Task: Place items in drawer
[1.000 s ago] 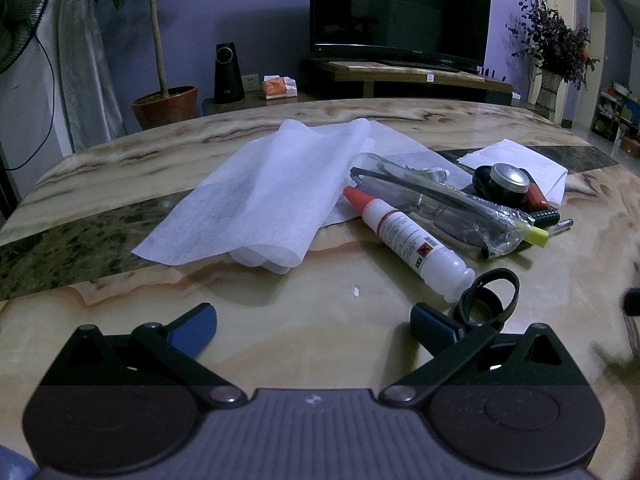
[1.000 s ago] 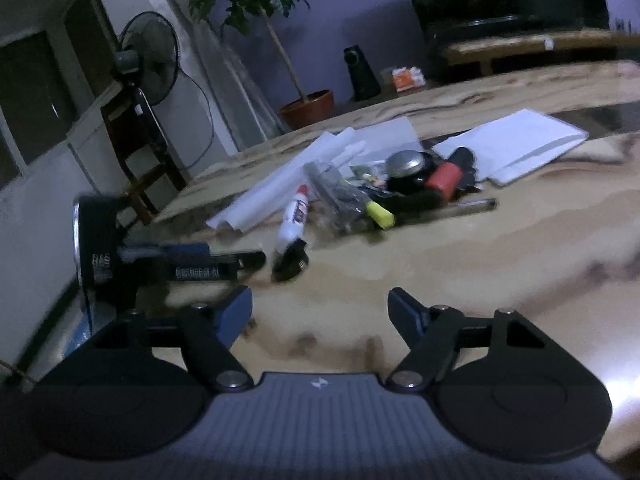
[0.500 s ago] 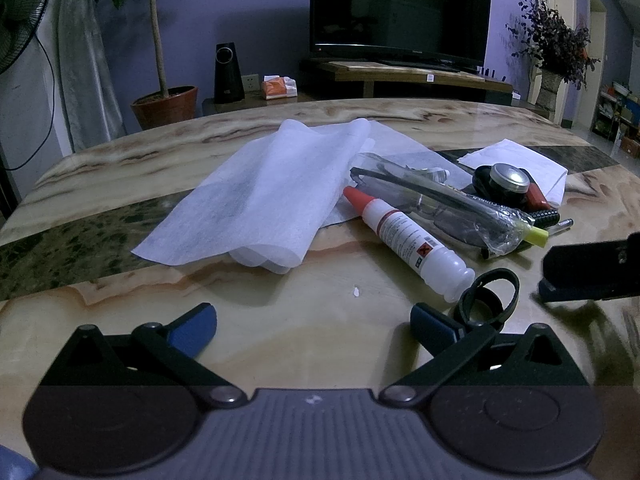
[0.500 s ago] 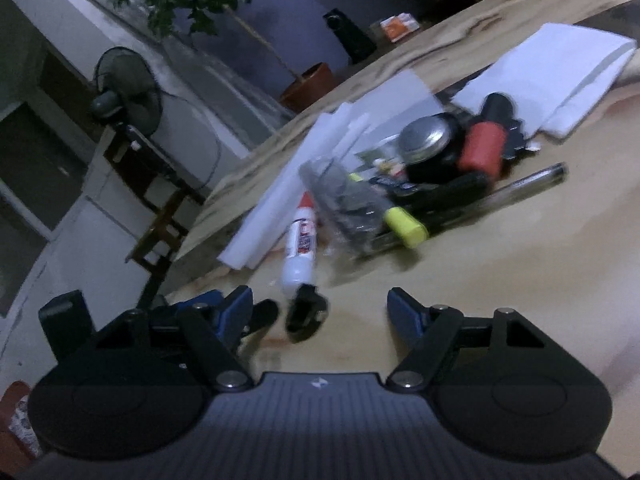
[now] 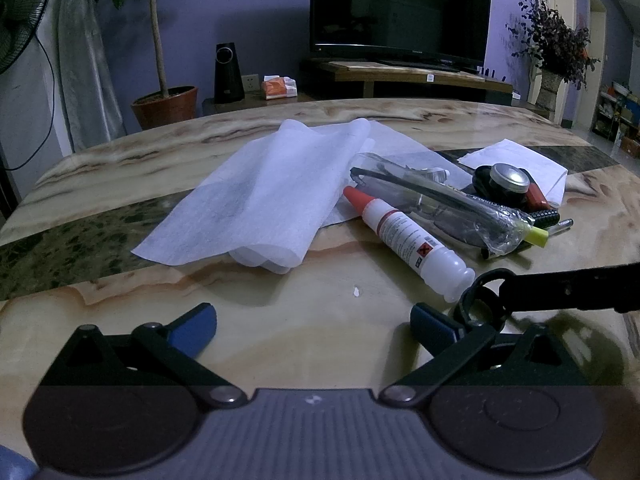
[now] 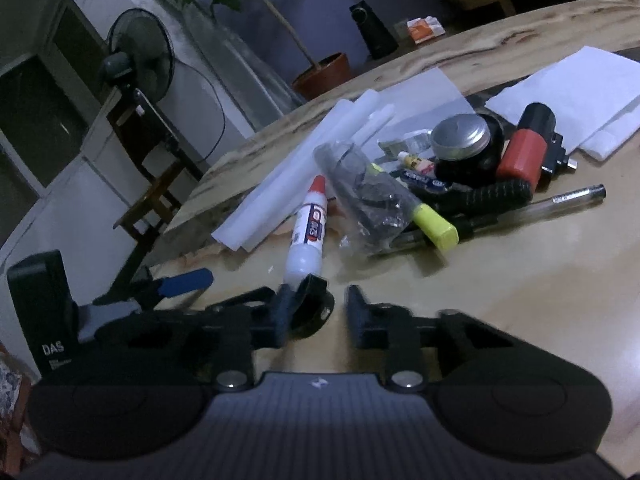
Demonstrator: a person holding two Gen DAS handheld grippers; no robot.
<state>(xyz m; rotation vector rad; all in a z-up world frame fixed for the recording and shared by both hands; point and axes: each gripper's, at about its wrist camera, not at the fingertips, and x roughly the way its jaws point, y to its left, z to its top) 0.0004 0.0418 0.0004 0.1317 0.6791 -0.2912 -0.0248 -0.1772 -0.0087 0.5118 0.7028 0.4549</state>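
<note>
Marble table point(image 5: 280, 340) — right gripper point(image 6: 312, 312), jaws just narrowed around black ring point(image 6: 310, 310), left gripper point(image 5: 312, 320) wide

I see a glossy stone-like table point(image 5: 280, 344), soft matt white cloth sheets point(image 5: 260, 200), a crinkly clear plastic bag point(image 6: 368, 204).

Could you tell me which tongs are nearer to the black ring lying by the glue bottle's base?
Right. The right tongs have just been closing at the black ring, one finger at its rim. The left tongs hang open, the ring just beyond their right finger.
</note>
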